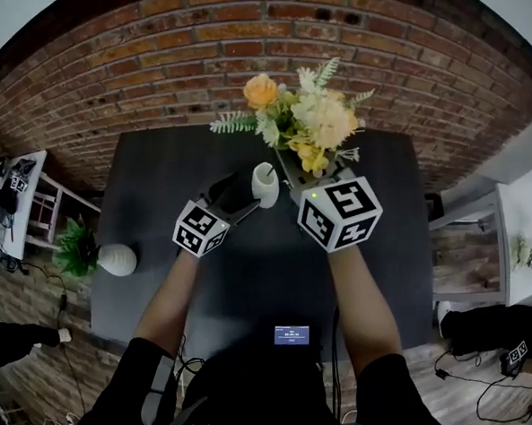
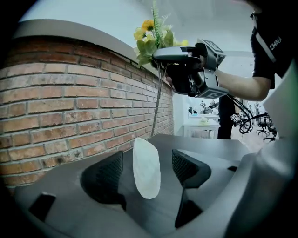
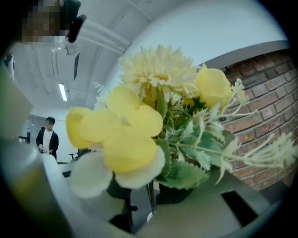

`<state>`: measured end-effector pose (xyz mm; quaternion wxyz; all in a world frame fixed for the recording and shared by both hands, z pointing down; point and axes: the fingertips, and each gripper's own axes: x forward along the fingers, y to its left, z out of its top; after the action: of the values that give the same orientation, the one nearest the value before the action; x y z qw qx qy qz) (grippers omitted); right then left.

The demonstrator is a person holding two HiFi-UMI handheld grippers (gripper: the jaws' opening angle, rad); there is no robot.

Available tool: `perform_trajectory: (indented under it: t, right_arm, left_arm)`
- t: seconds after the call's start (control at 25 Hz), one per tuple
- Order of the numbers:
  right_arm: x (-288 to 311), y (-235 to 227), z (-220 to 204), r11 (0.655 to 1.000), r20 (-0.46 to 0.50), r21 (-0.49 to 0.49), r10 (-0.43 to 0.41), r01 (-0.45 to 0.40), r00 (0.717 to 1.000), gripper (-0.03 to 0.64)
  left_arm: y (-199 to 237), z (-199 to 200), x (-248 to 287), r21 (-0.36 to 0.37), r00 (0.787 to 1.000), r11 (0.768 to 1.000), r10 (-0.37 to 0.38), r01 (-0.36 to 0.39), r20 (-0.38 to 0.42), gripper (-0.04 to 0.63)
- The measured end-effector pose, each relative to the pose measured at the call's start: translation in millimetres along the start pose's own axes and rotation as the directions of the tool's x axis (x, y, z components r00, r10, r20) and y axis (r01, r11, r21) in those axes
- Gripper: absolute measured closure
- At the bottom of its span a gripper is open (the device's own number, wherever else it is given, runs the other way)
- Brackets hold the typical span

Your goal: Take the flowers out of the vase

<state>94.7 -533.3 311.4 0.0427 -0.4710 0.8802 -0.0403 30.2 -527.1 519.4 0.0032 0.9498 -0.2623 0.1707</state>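
Note:
A small white vase [image 1: 265, 186] stands at the back middle of the dark table [image 1: 252, 280]. My left gripper [image 1: 250, 195] has its jaws on either side of the vase [image 2: 147, 168], open, with a gap at each pad. My right gripper [image 1: 292, 173] is shut on the stems [image 3: 150, 200] of a yellow, orange and cream bouquet [image 1: 300, 115], held high above the vase. In the left gripper view the right gripper [image 2: 160, 58] shows up high, and a thin stem [image 2: 157, 104] runs down to the vase's mouth. Whether its end is still inside is hidden.
A brick wall [image 1: 193, 50] rises just behind the table. A white pot with a green plant [image 1: 98, 255] sits off the table's left edge. A white side table [image 1: 519, 236] stands to the right. A person [image 3: 48, 139] stands far off.

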Motion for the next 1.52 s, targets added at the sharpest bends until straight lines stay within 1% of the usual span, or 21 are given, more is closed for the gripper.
perform_trajectory:
  t: [0.12, 0.28, 0.32, 0.36, 0.44, 0.6, 0.64, 0.72, 0.76, 0.96, 1.16, 1.28, 1.4, 1.52]
  right_arm:
    - [-11.5, 7.7, 9.4, 1.000, -0.018, 0.008, 0.011, -0.011, 1.000, 0.537]
    - [-27.2, 19.6, -2.3, 1.000, -0.082, -0.002, 0.025, -0.025, 0.996, 0.537]
    - [-31.1, 22.4, -8.8, 1.000, -0.098, -0.002, 0.029, -0.029, 0.995, 0.537]
    - [-34.8, 25.2, -16.4, 0.999, -0.114, 0.000, 0.032, -0.032, 0.993, 0.537]
    - [-41.0, 31.6, -33.4, 0.999, -0.146, 0.011, 0.041, -0.039, 0.988, 0.537]
    - [-53.5, 45.7, -71.6, 0.998, -0.215, 0.044, 0.056, -0.048, 0.975, 0.537]
    - [-57.3, 49.5, -80.0, 0.997, -0.229, 0.051, 0.060, -0.050, 0.972, 0.537]
    - [-64.7, 56.1, -93.9, 0.996, -0.250, 0.067, 0.068, -0.053, 0.966, 0.537]
    - [-67.8, 58.6, -99.6, 0.996, -0.259, 0.073, 0.070, -0.053, 0.963, 0.537]
    - [-78.4, 64.3, -113.6, 0.994, -0.280, 0.100, 0.067, -0.040, 0.958, 0.537]
    - [-86.0, 57.3, -113.0, 0.993, -0.283, 0.113, 0.060, -0.029, 0.957, 0.537]
    - [-95.5, 50.0, -120.6, 0.992, -0.306, 0.122, 0.046, -0.009, 0.951, 0.536]
    - [-106.5, 37.0, -138.5, 0.987, -0.362, 0.159, 0.031, 0.029, 0.932, 0.536]
    - [-122.0, 19.9, -166.9, 0.978, -0.443, 0.196, 0.022, 0.073, 0.896, 0.535]
  left_arm:
    - [-3.4, 10.4, -20.4, -0.014, 0.999, 1.000, 0.024, -0.023, 0.022, 0.264]
    - [-17.5, 24.7, -45.7, -0.045, 0.998, 0.999, 0.018, -0.015, 0.066, 0.270]
    - [-22.5, 27.5, -50.5, -0.047, 0.997, 0.999, 0.016, -0.013, 0.075, 0.318]
    - [-27.4, 30.0, -54.8, -0.050, 0.996, 0.999, 0.015, -0.011, 0.084, 0.339]
    - [-36.6, 35.0, -62.7, -0.058, 0.995, 0.998, 0.016, -0.010, 0.102, 0.354]
    - [-54.3, 42.0, -76.5, -0.058, 0.992, 0.998, 0.027, -0.020, 0.124, 0.439]
    - [-57.6, 43.0, -79.8, -0.062, 0.991, 0.998, 0.037, -0.029, 0.130, 0.470]
    - [-62.3, 43.6, -85.8, -0.078, 0.988, 0.996, 0.058, -0.047, 0.145, 0.571]
    - [-64.7, 42.9, -88.0, -0.087, 0.987, 0.995, 0.063, -0.051, 0.151, 0.592]
    - [-79.0, 35.2, -93.0, -0.103, 0.988, 0.994, 0.042, -0.027, 0.147, 0.592]
    - [-86.2, 35.7, -90.4, -0.124, 0.987, 0.992, 0.032, -0.012, 0.159, 0.592]
    - [-94.2, 32.4, -87.0, -0.130, 0.988, 0.991, 0.022, -0.001, 0.154, 0.592]
    - [-101.8, 27.9, -83.2, -0.137, 0.989, 0.991, 0.014, 0.006, 0.145, 0.592]
    - [-111.2, 23.0, -74.1, -0.143, 0.991, 0.990, 0.005, 0.014, 0.135, 0.592]
